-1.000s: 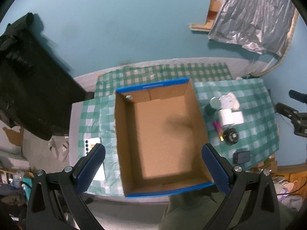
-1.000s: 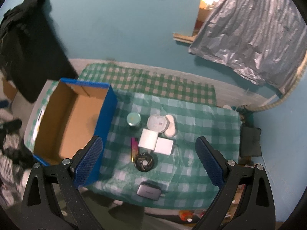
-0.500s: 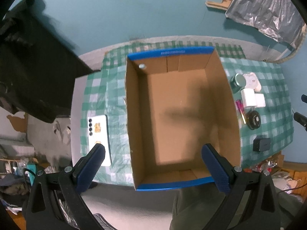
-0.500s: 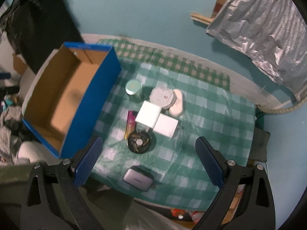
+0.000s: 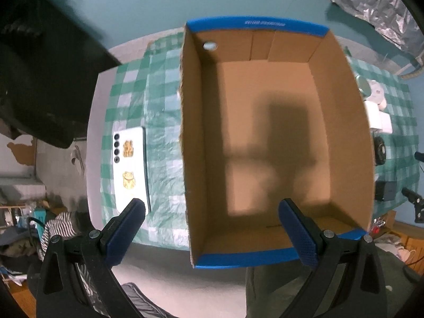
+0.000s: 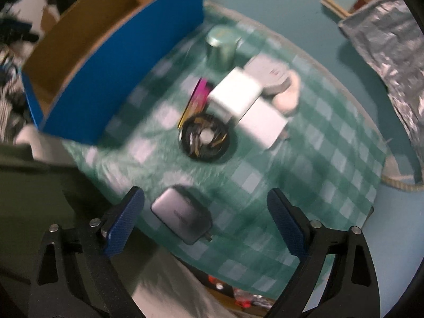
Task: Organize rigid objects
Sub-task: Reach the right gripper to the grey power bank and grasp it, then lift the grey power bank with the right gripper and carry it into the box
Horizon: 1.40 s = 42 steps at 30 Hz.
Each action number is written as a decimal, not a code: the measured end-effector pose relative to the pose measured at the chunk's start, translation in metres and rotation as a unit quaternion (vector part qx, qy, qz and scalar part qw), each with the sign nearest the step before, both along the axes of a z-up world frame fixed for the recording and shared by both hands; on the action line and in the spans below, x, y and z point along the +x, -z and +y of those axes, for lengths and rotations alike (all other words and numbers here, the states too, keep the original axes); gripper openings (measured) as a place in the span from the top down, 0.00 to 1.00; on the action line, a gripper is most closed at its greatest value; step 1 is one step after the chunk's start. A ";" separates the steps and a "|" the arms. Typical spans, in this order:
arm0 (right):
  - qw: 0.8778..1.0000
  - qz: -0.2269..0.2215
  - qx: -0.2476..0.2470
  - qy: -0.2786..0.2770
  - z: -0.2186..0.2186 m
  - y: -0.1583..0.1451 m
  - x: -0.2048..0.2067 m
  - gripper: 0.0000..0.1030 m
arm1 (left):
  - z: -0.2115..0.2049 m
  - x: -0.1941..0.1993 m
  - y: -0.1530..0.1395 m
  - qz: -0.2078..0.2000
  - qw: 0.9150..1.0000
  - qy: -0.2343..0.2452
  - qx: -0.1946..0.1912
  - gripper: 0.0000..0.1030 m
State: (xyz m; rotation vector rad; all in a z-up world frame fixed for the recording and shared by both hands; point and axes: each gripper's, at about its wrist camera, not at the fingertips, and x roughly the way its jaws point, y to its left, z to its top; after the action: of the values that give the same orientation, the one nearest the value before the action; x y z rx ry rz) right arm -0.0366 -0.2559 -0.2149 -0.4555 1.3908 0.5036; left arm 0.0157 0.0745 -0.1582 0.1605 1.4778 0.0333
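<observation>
An empty cardboard box with blue rims (image 5: 254, 26) fills the left wrist view; its blue side (image 6: 127, 61) shows at the left of the right wrist view. My left gripper (image 5: 212, 230) is open above the box's near-left corner. My right gripper (image 6: 205, 222) is open above the table's near edge, over a grey charger (image 6: 181, 218). Beyond it lie a black round tin (image 6: 205, 139), a pink lighter (image 6: 196, 100), two white cubes (image 6: 235, 95), a green can (image 6: 221, 46) and a grey puck (image 6: 273, 78).
A white phone (image 5: 129, 164) lies on the green checked cloth (image 5: 161, 122) left of the box. Dark clothing (image 5: 39, 66) hangs at the far left. A silver sheet (image 6: 392, 50) hangs at the right. The right wrist view is blurred by motion.
Both grippers have come lower and nearer the table. The box grows larger in the left view; the charger and tin grow larger in the right view.
</observation>
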 end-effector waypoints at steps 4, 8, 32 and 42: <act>0.999 0.016 -0.014 -0.028 0.004 0.019 -0.009 0.11 | 0.008 -0.001 0.007 0.005 1.000 -0.009 -0.003 0.02; 0.998 0.026 -0.029 -0.052 0.011 0.034 -0.017 0.11 | 0.013 -0.002 0.015 0.012 1.000 -0.018 -0.005 0.02; 0.976 0.093 0.034 0.192 -0.012 0.070 0.031 0.59 | 0.024 -0.012 0.050 0.045 0.998 -0.027 -0.017 0.33; 0.960 0.081 0.029 0.268 -0.019 0.078 0.047 0.58 | 0.022 -0.012 0.053 0.048 0.998 -0.021 -0.024 0.48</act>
State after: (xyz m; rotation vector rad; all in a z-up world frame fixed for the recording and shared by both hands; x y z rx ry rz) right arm 0.0105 -0.2753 -0.2927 0.0225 1.5776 0.1363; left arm 0.0038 0.0961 -0.2117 0.0939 1.5764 0.0239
